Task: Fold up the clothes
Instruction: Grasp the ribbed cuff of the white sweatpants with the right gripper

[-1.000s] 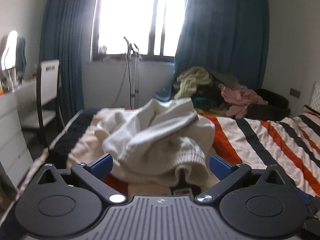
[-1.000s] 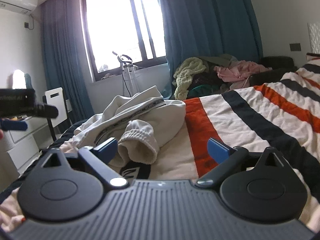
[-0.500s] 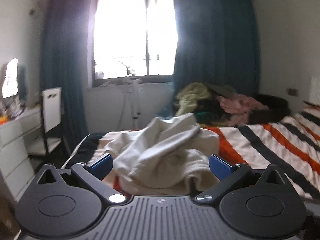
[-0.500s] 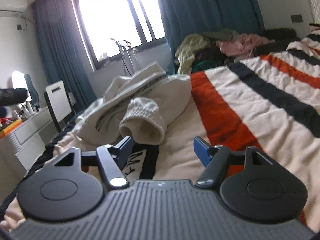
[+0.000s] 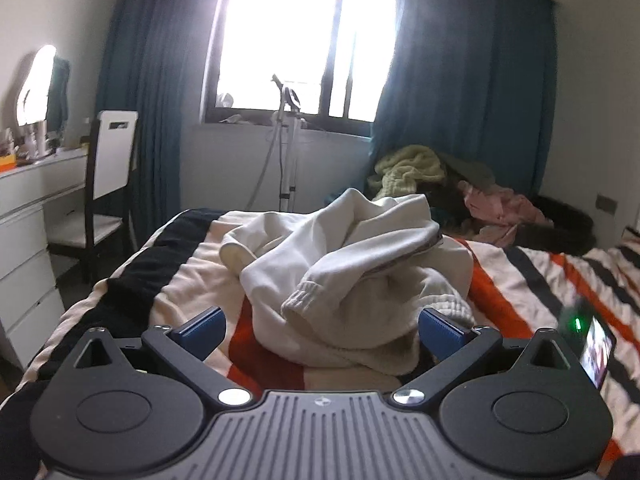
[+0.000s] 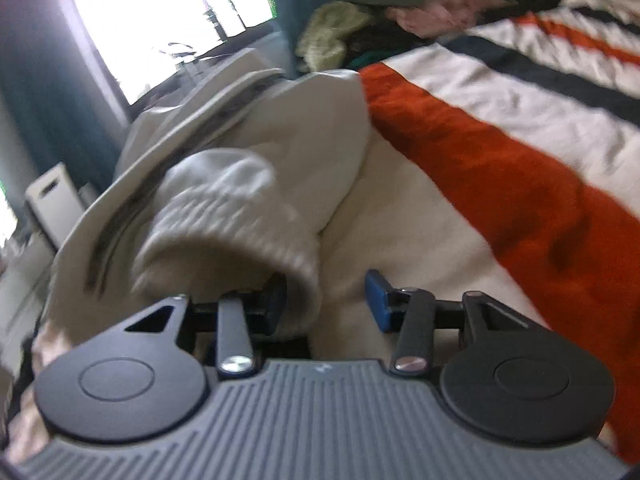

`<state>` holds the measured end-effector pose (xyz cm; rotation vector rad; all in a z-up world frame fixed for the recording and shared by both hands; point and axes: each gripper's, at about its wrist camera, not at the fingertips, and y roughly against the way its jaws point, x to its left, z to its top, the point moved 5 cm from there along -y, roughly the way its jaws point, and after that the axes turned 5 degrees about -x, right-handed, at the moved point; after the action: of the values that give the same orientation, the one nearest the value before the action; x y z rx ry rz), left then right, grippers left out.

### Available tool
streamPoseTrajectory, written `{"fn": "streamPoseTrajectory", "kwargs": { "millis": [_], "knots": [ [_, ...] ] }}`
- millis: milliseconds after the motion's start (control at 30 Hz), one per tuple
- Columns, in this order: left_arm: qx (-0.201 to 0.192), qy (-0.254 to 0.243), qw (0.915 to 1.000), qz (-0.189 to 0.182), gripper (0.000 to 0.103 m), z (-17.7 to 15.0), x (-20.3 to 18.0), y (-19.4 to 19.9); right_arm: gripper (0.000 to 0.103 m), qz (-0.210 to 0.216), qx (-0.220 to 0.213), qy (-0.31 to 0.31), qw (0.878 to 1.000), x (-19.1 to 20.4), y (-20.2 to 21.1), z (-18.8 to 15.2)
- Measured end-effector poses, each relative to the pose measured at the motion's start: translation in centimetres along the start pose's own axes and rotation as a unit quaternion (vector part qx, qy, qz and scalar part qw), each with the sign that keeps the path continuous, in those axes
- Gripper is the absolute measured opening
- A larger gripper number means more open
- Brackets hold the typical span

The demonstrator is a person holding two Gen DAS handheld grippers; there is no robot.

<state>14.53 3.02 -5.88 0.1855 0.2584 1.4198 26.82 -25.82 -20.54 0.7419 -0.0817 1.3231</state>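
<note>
A crumpled cream-white sweatshirt with ribbed cuffs [image 5: 352, 264] lies heaped on a bed covered by a blanket striped in cream, orange and black [image 5: 532, 280], toward the end of the bed nearest the window. In the left wrist view the left gripper [image 5: 320, 326] hangs low in front of the heap, its blue-tipped fingers [image 5: 202, 326] spread wide with the near edge of the garment between them; neither fingertip visibly presses the cloth. One ribbed cuff [image 5: 306, 300] droops toward the camera, just above the gap.

In the right wrist view, which is tilted and motion-blurred, the right gripper [image 6: 326, 298] is right up against the sweatshirt [image 6: 248, 152]. Its fingers stand partly apart: the left fingertip [image 6: 274, 304] is tucked inside the open mouth of a ribbed cuff [image 6: 240, 224], while the right one [image 6: 376, 298] sits outside it over the cream part of the blanket [image 6: 404, 216]. The cuff's rim lies in the gap, not yet pinched.

Beyond the bed, dark blue curtains [image 5: 460, 92] frame a bright window [image 5: 304, 36]. A pile of mixed clothes, yellow-green and pink among them [image 5: 452, 184], sits at the far side of the bed. A white chair with a dark frame [image 5: 108, 184] stands beside a white dresser [image 5: 24, 240] on the left. At the right edge of the left wrist view a small lit screen with a green light [image 5: 596, 348] shows.
</note>
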Motion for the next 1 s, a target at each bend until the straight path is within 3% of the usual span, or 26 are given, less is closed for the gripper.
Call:
{"fn": "streamPoseTrajectory", "kwargs": {
  "millis": [133, 200, 233, 333, 533, 600, 800, 867, 1000],
  "knots": [
    [0.015, -0.01, 0.9998, 0.005, 0.103, -1.0, -0.3, -3.5, 0.045, -0.003, 0.004, 0.04, 0.999, 2.4, -3.0, 1.2],
    [0.027, 0.012, 0.9996, -0.001, 0.103, -1.5, 0.1, -4.7, 0.018, -0.005, -0.013, 0.067, 0.998, 3.5, -2.8, 2.0],
    [0.03, 0.021, 0.9993, -0.003, 0.103, -1.7, 0.2, -5.2, 0.018, -0.01, -0.021, 0.082, 0.996, 3.8, -2.5, 2.4],
    [0.032, 0.022, 0.9992, -0.003, 0.103, -1.8, 0.4, -6.1, 0.013, -0.037, -0.064, 0.128, 0.989, 4.5, 0.6, 3.9],
    [0.032, -0.005, 0.9994, -0.013, 0.103, -1.7, -0.9, -5.4, 0.012, -0.016, -0.149, 0.152, 0.977, 3.9, 10.3, 8.4],
    [0.036, -0.014, 0.9988, -0.03, 0.103, -1.9, -1.9, -4.8, 0.012, -0.014, -0.158, 0.146, 0.977, 3.0, 12.9, 10.1],
    [0.073, -0.086, 0.9912, -0.07, 0.103, -4.0, -6.0, -2.9, 0.012, -0.012, -0.128, 0.215, 0.968, 2.7, 18.0, 12.7],
    [0.078, -0.108, 0.9876, -0.083, 0.103, -4.7, -7.3, -2.1, 0.012, -0.014, -0.112, 0.284, 0.952, 3.7, 18.9, 13.1],
    [0.071, -0.157, 0.9789, -0.109, 0.103, -5.9, -9.9, -0.3, 0.012, -0.028, -0.034, 0.335, 0.941, 5.4, 19.5, 12.6]
  ]
}}
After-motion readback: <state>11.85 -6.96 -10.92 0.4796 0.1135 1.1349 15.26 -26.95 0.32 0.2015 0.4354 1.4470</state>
